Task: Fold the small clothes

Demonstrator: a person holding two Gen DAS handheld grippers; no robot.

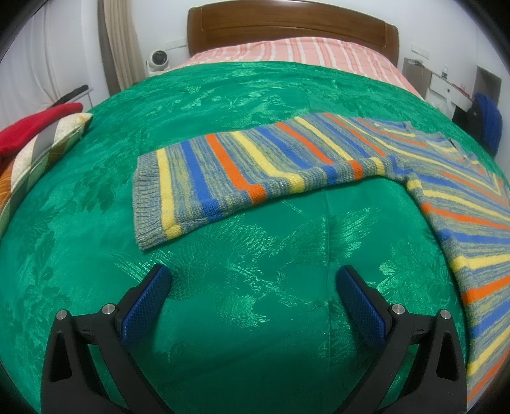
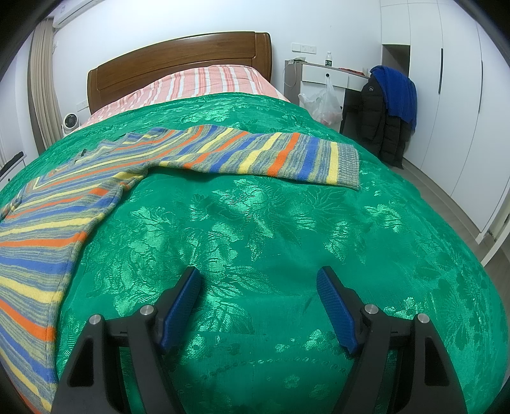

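Observation:
A striped knit sweater point(image 1: 462, 203) in blue, yellow, orange and grey lies flat on the green bedspread point(image 1: 242, 318). In the left wrist view its left sleeve point(image 1: 242, 172) stretches out to the left, cuff nearest. My left gripper point(image 1: 253, 277) is open and empty, hovering over bare bedspread below that sleeve. In the right wrist view the sweater body point(image 2: 47, 229) lies at the left and its other sleeve point(image 2: 271, 156) stretches right. My right gripper point(image 2: 258, 278) is open and empty over the bedspread point(image 2: 287, 223), below that sleeve.
A wooden headboard point(image 1: 287, 28) and a pink striped sheet point(image 1: 302, 52) are at the far end. Red cloth and pillows point(image 1: 38, 133) lie at the bed's left edge. A chair with a dark jacket and blue garment point(image 2: 389, 108) stands right of the bed by a desk.

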